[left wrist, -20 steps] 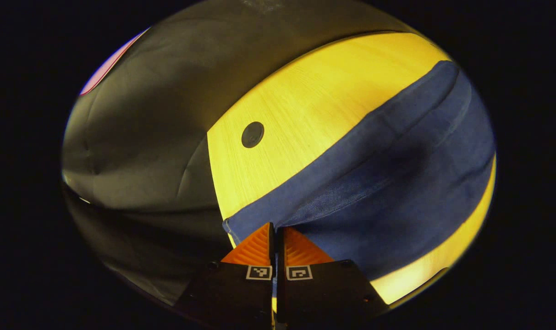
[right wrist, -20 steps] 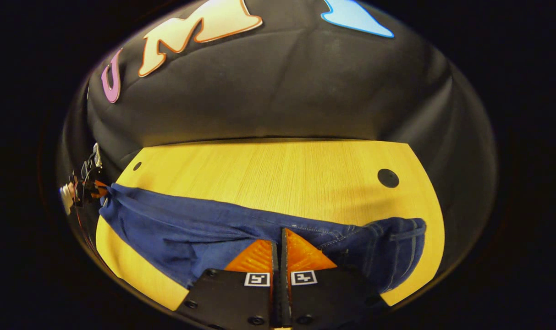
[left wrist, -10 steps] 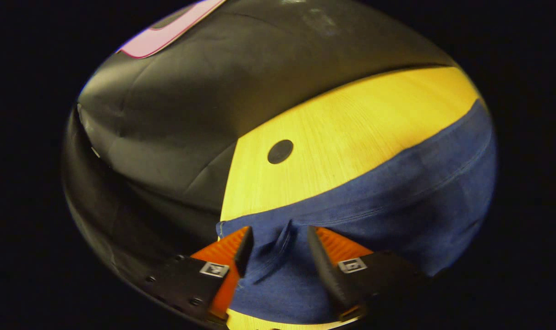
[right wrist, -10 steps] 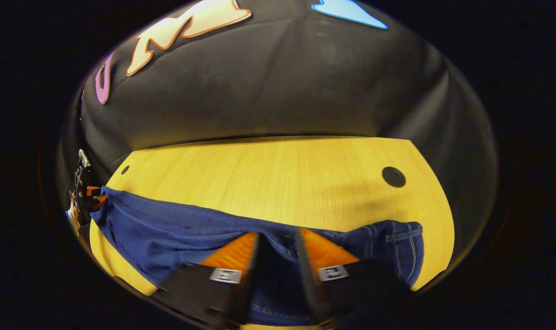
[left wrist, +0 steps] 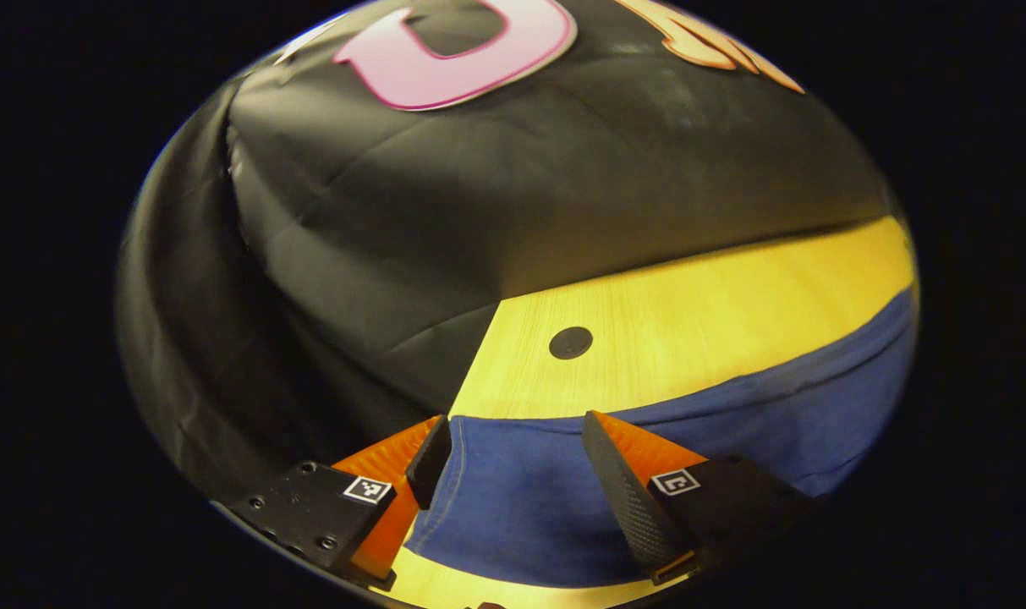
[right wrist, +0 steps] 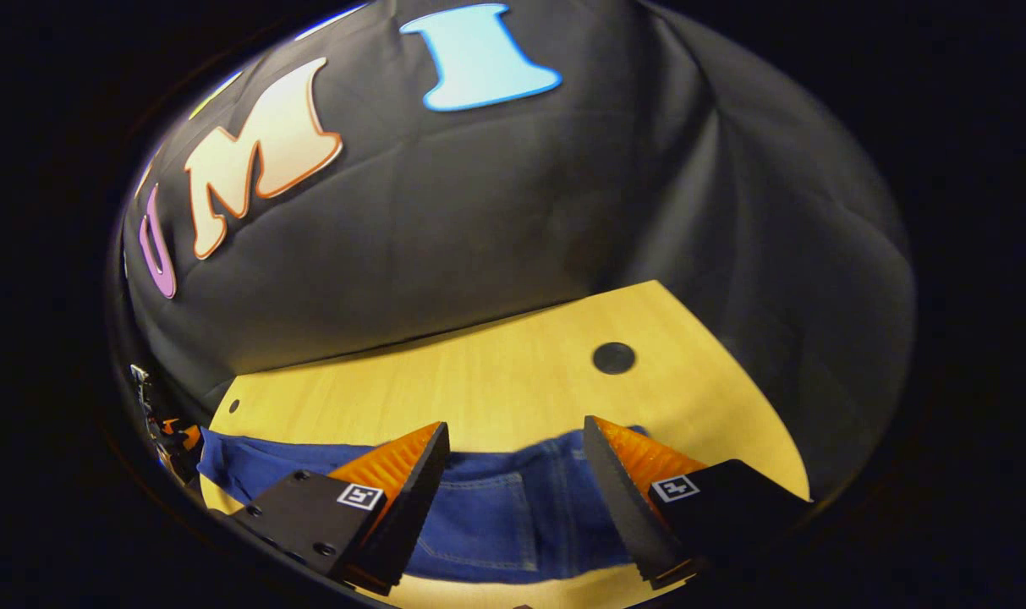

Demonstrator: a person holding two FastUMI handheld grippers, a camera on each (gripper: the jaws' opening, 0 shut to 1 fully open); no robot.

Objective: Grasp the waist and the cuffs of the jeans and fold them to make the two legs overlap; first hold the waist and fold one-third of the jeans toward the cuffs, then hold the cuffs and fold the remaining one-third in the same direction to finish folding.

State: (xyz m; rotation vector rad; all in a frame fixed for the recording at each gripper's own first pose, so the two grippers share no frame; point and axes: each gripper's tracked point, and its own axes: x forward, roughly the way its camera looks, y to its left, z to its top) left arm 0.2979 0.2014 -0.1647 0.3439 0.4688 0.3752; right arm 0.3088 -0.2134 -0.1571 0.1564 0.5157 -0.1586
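Left gripper (left wrist: pixel 513 452): jaws spread wide, poised low above the cuff end of the jeans (left wrist: pixel 732 423), holding nothing.
Right gripper (right wrist: pixel 513 457): jaws spread wide, poised low above the waist end of the jeans (right wrist: pixel 513 507), holding nothing.
Jeans: lying flat along the near edge of the worktop (right wrist: pixel 496 381).
Worktop: pale wood, a dark round hole (right wrist: pixel 613 358) near its far right corner.
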